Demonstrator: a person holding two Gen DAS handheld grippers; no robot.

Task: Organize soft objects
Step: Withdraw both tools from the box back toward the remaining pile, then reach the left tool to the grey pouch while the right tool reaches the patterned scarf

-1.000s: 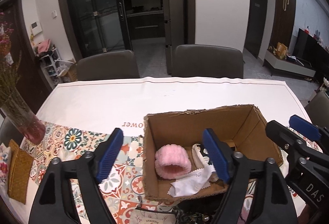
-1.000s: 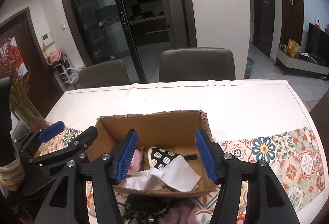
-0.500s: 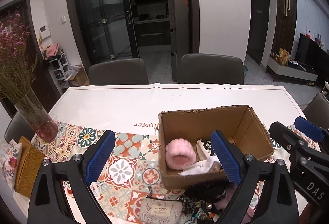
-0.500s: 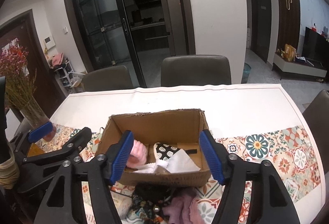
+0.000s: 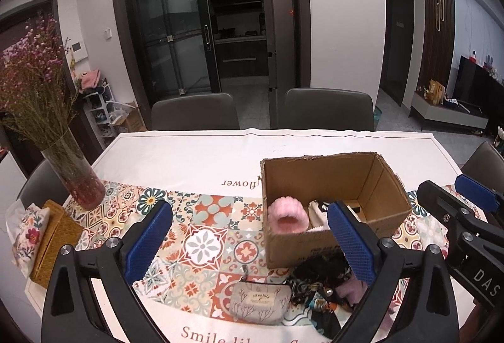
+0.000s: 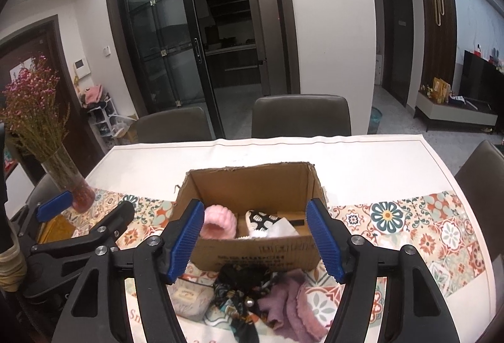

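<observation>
Soft objects lie in 2 places: a pink fluffy roll [image 5: 287, 217] and a spotted slipper [image 6: 261, 218] inside the cardboard box [image 6: 252, 251], a pouch [image 5: 260, 300] and purple cloth [image 6: 291, 302] on its near side. Left gripper [image 5: 249, 243] is opening, empty; right gripper [image 6: 255, 243] gapes wide, empty.

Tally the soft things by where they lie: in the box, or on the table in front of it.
In the cardboard box: 3 (pink fluffy band, black-and-white patterned piece, white cloth)
On the table: 3 (grey pouch, dark patterned fabric, mauve cloth)
Total: 6
</observation>
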